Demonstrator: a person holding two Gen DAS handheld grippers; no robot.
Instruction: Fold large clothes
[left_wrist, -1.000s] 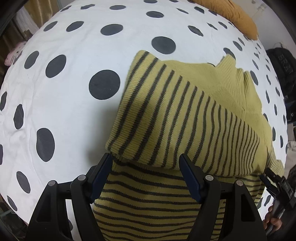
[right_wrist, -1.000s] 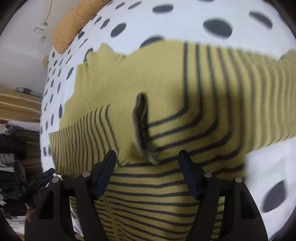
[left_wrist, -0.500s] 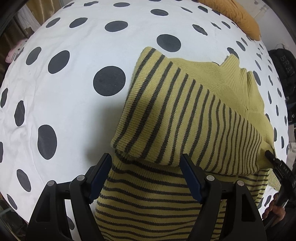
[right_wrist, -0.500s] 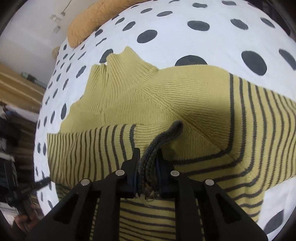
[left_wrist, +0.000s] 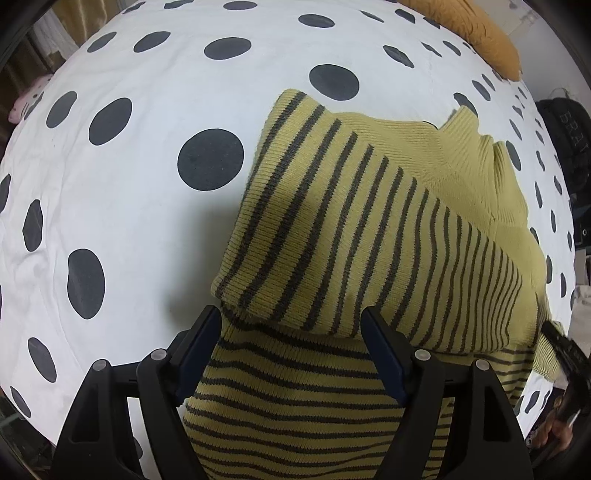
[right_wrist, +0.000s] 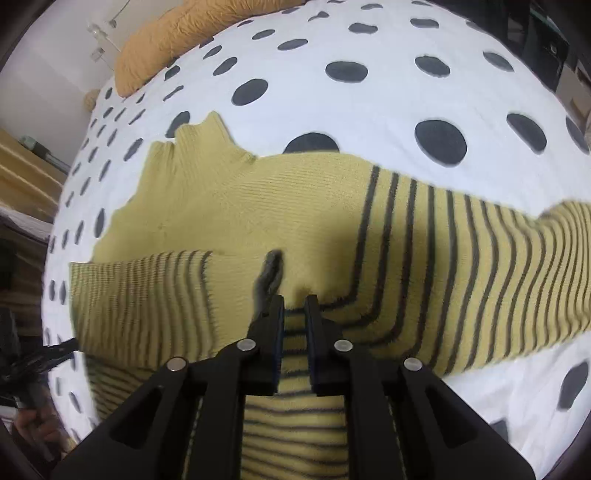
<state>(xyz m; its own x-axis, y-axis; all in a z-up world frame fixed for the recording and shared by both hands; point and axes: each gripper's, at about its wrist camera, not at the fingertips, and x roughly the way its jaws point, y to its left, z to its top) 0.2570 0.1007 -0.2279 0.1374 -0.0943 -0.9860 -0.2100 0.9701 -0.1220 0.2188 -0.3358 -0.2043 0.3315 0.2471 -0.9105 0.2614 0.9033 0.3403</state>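
A mustard sweater with dark stripes (left_wrist: 351, 240) lies on the dotted bed cover (left_wrist: 129, 203), its left sleeve folded across the chest. My left gripper (left_wrist: 291, 332) points down over that sleeve's lower edge, open wide, with its fingers apart from the knit. In the right wrist view the sweater (right_wrist: 258, 206) shows its plain collar and the other sleeve folded in. My right gripper (right_wrist: 294, 306) has only a narrow gap and its jaws are opening. The dark cuff (right_wrist: 271, 266) lies just past the left fingertip, outside the jaws. Each gripper shows at the other view's edge.
An orange pillow (left_wrist: 476, 33) (right_wrist: 173, 44) lies at the head of the bed. A dark bag (left_wrist: 569, 140) hangs beyond the bed's right side. White dotted cover (right_wrist: 332, 110) surrounds the sweater on all sides.
My right gripper shut on the dark cuff half a second ago; now the jaws have parted and risen, with the cuff lying free on the sweater. The left gripper has stayed put.
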